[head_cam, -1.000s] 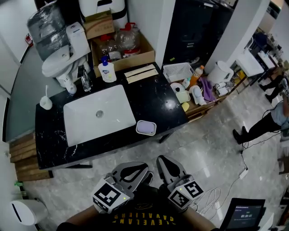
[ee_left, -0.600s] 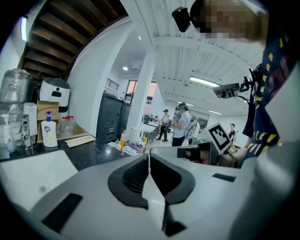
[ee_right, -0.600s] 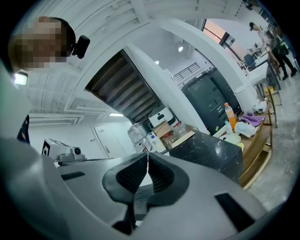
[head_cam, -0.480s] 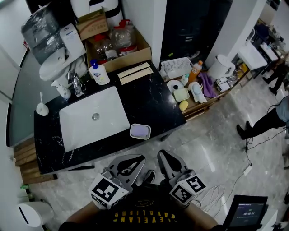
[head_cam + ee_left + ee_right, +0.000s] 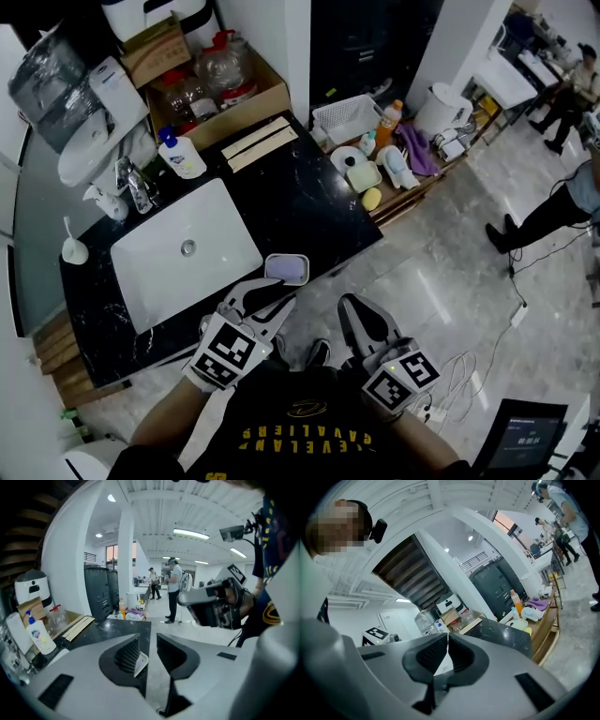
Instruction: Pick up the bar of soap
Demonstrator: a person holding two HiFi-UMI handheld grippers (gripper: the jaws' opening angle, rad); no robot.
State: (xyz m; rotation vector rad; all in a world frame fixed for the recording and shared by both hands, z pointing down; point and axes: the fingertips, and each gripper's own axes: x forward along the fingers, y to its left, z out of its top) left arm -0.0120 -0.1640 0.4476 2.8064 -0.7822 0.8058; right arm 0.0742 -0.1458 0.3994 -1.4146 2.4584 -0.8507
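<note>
Beside the sink, our left gripper — jaws just opening, narrow, empty — could shove the bar of soap away; right gripper clenched.

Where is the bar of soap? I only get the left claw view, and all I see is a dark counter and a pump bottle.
Observer: The head view shows the soap, pale purple, in a white dish at the front edge of the counter, right of the sink.
Operator: How close is this claw to it?
Observer: From above, the left claw looks right beside the dish, not yet on the soap; its jaws have just been opening, nothing between them.
Operator: And the other claw?
Observer: The right claw view shows the right claw shut and empty.
</note>
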